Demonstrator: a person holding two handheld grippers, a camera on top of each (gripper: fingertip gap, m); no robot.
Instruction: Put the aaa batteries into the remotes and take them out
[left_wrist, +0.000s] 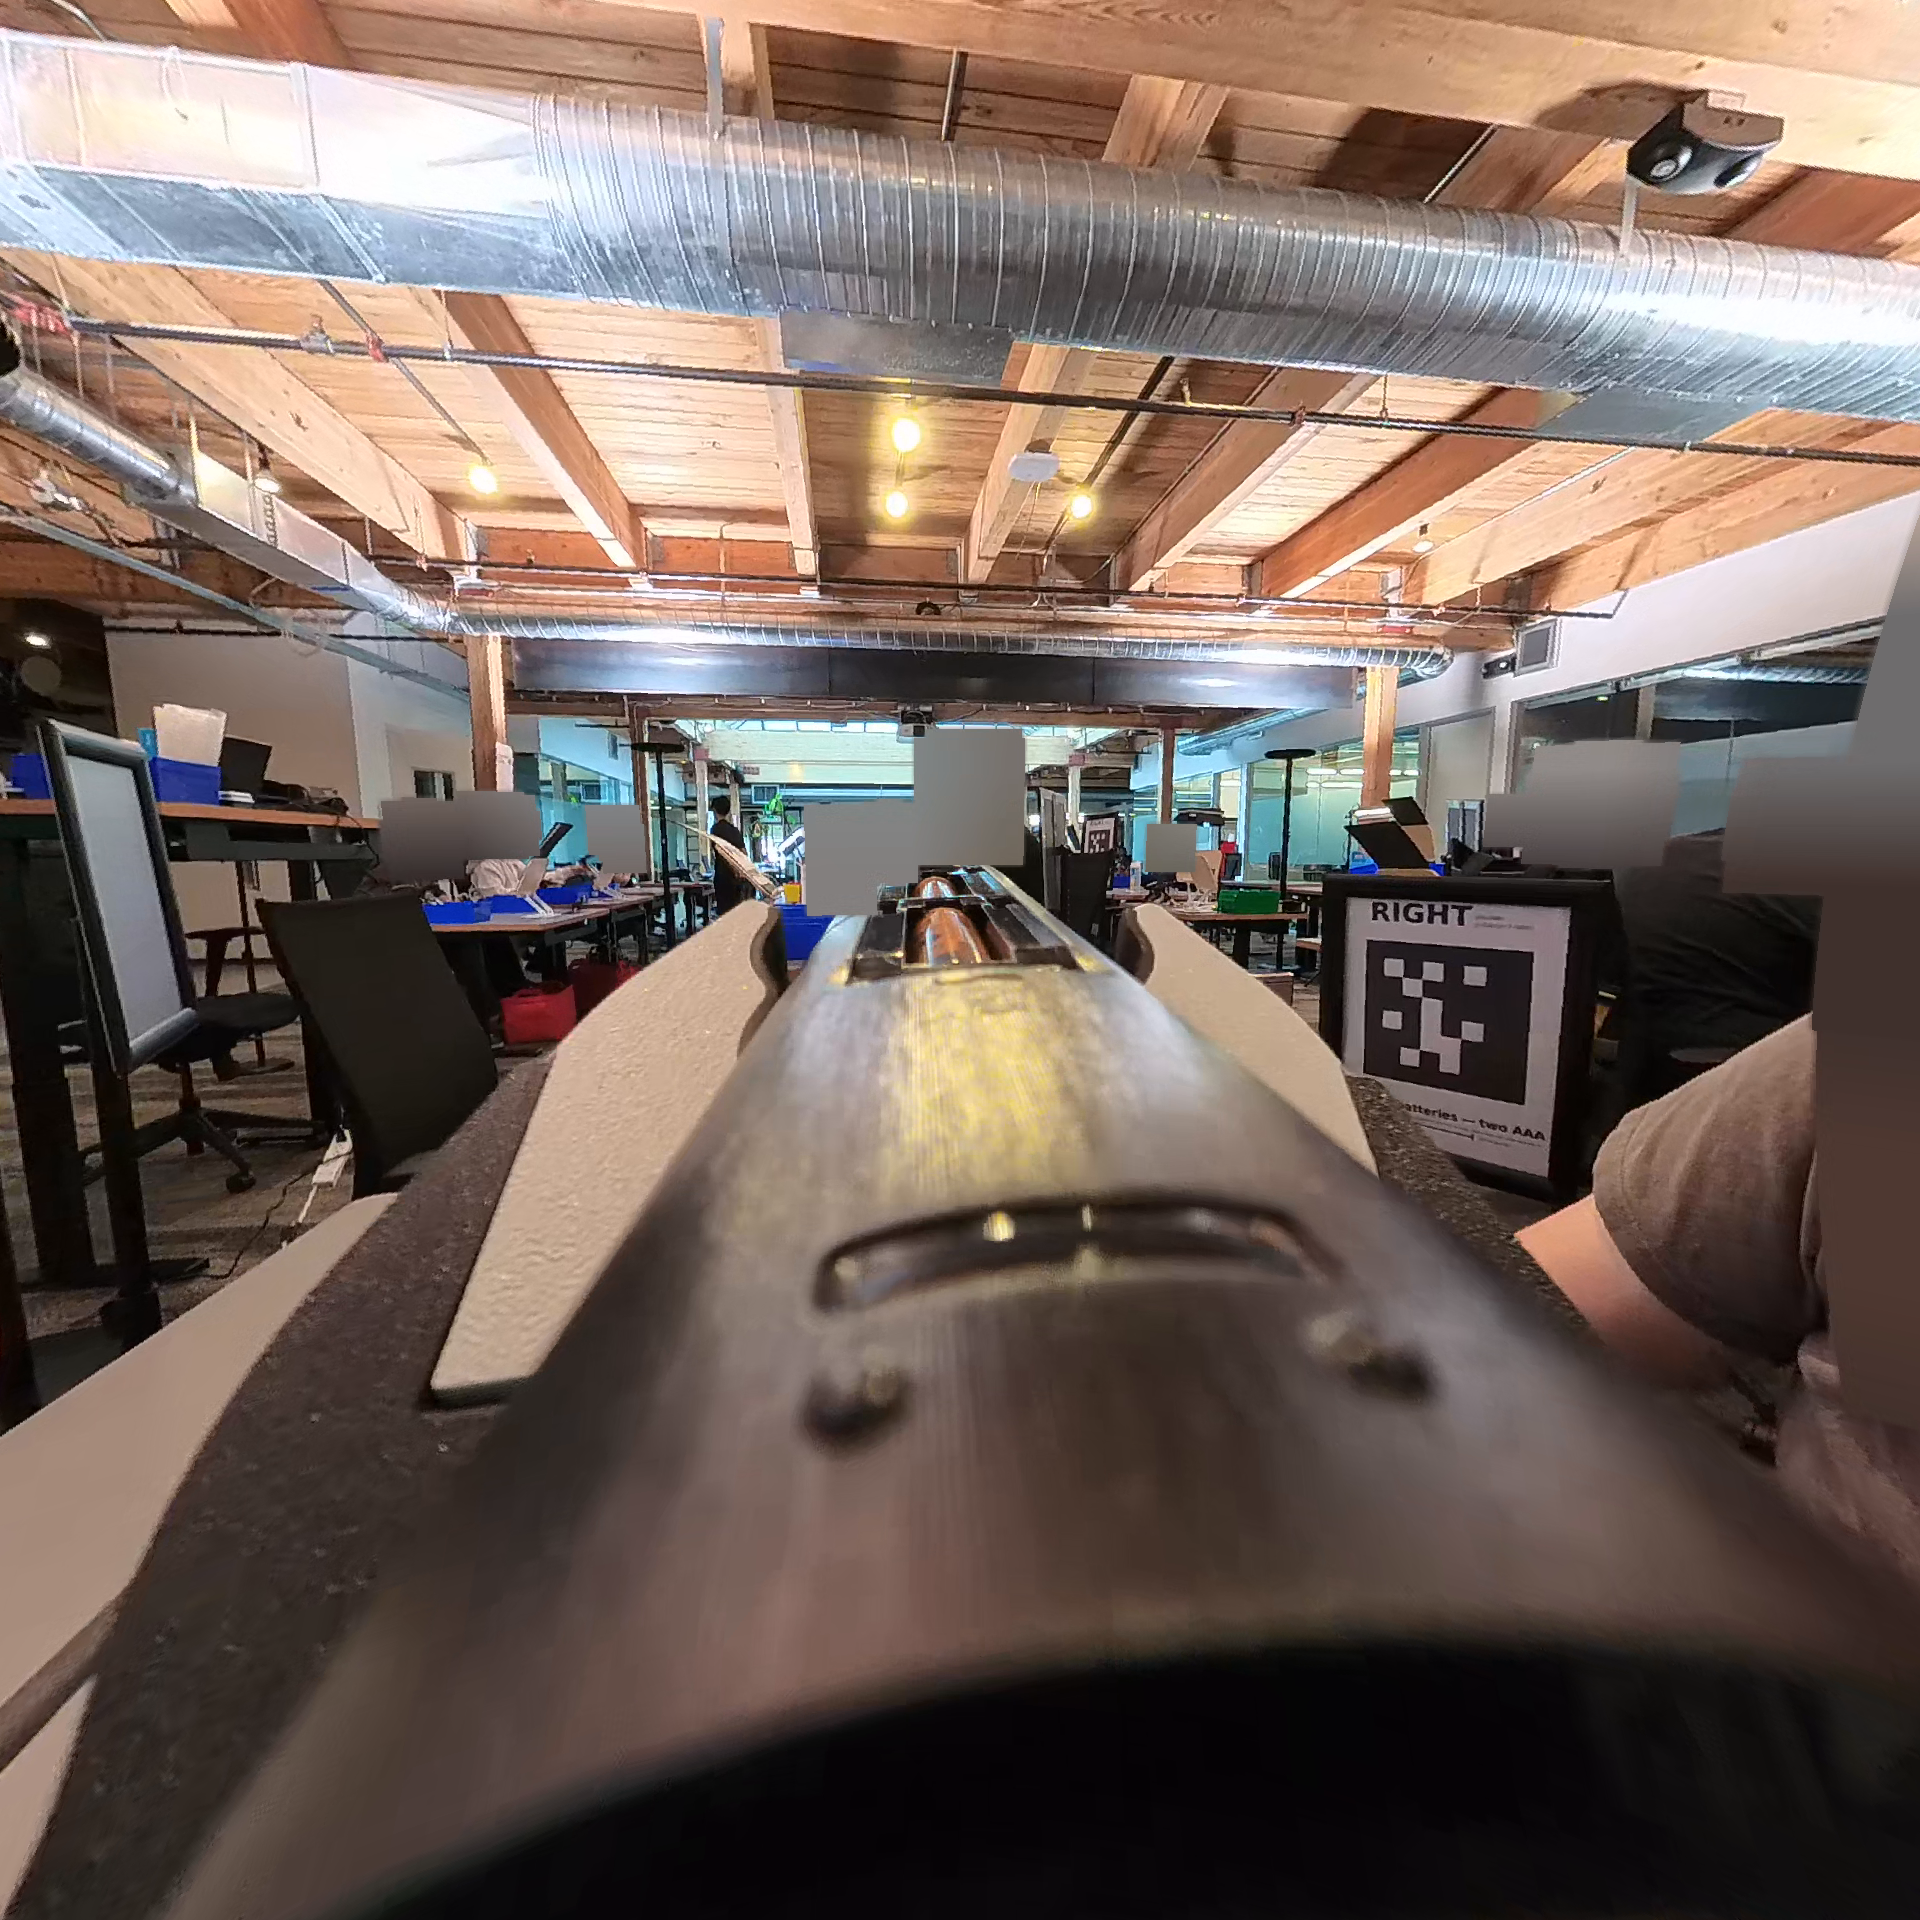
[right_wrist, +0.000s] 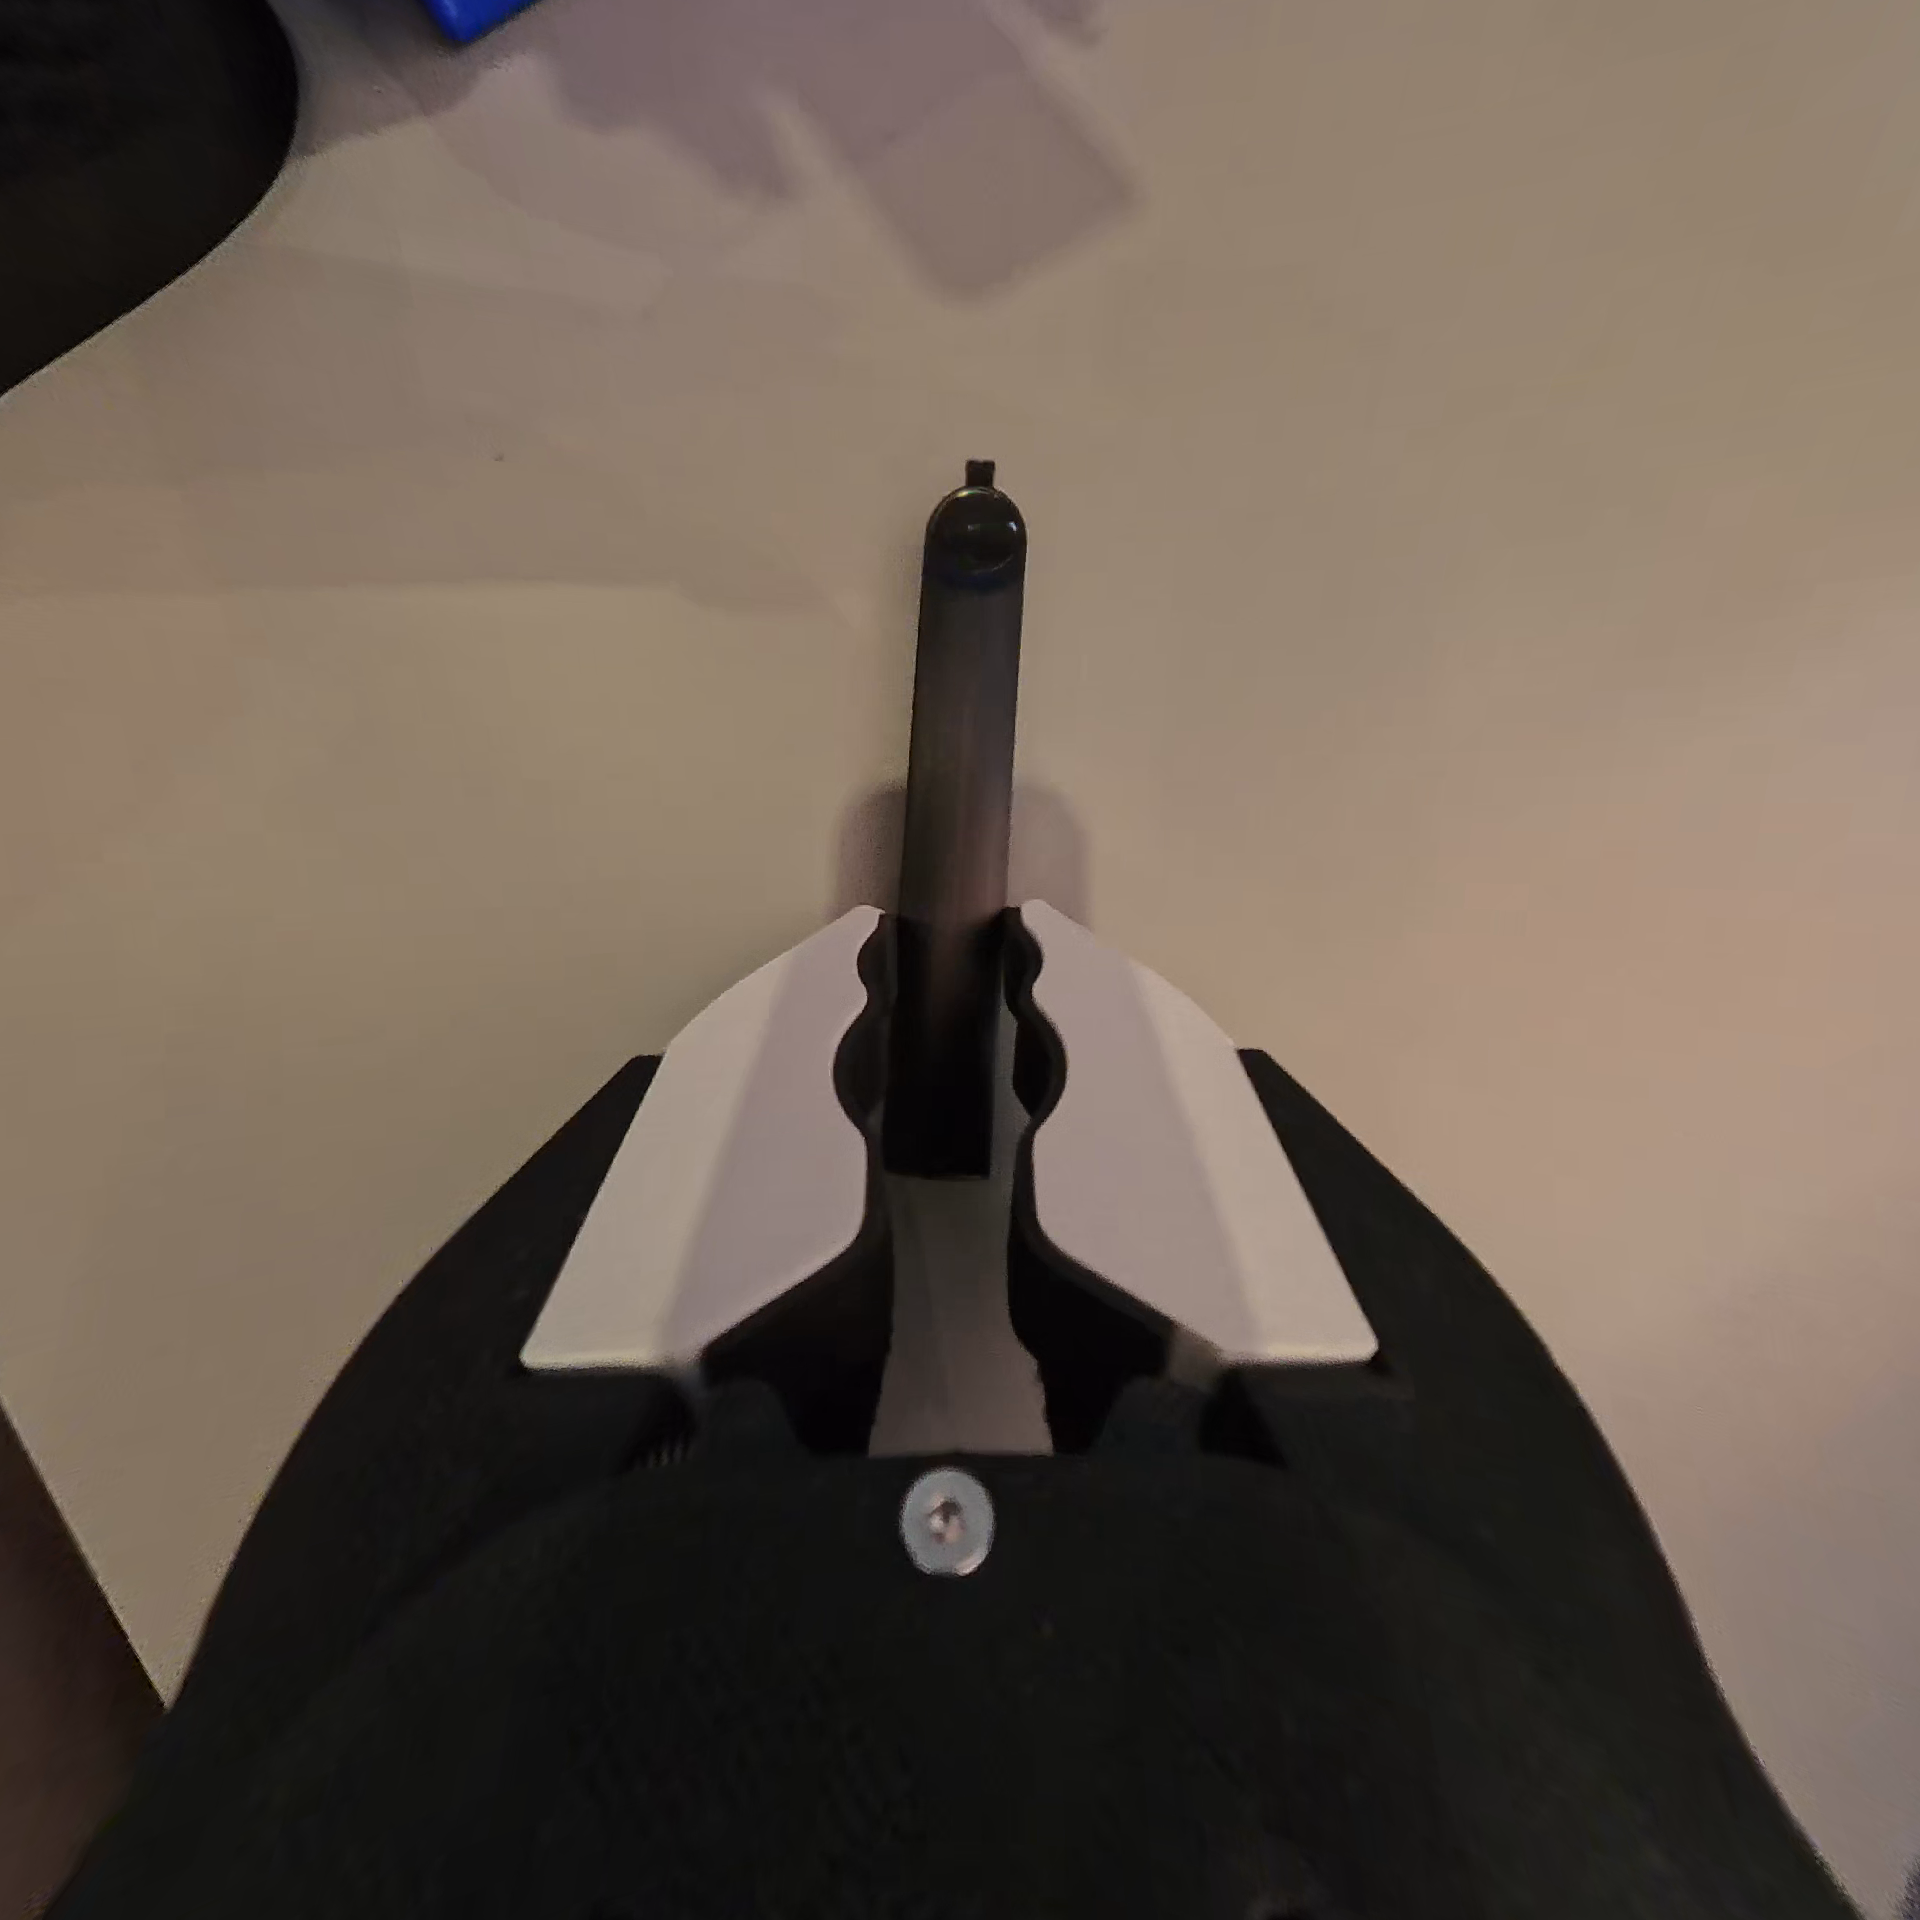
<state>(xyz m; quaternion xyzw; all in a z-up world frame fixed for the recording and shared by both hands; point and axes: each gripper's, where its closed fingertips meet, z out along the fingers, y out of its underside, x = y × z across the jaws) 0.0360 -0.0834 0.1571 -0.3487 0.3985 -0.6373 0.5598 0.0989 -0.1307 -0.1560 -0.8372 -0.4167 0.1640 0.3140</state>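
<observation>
In the left wrist view my left gripper (left_wrist: 954, 935) is shut on a dark remote (left_wrist: 987, 1143), held lengthwise between the white fingers (left_wrist: 623, 1091) with its back up. At the far end the battery bay is open and a copper-coloured battery (left_wrist: 935, 894) lies in it. In the right wrist view my right gripper (right_wrist: 951, 914) is shut on a thin black plastic piece (right_wrist: 961, 707), seen edge-on, with a small tab at its far end. It hangs just above the beige table (right_wrist: 416, 727). It looks like a battery cover.
A framed sign with a black-and-white marker (left_wrist: 1449, 1023) stands at the right, next to a person's sleeve (left_wrist: 1704, 1195). A framed board (left_wrist: 120, 894) and a black chair (left_wrist: 384, 1029) are at the left. A blue object (right_wrist: 478, 16) and a dark shape (right_wrist: 125, 156) lie at the table's far left.
</observation>
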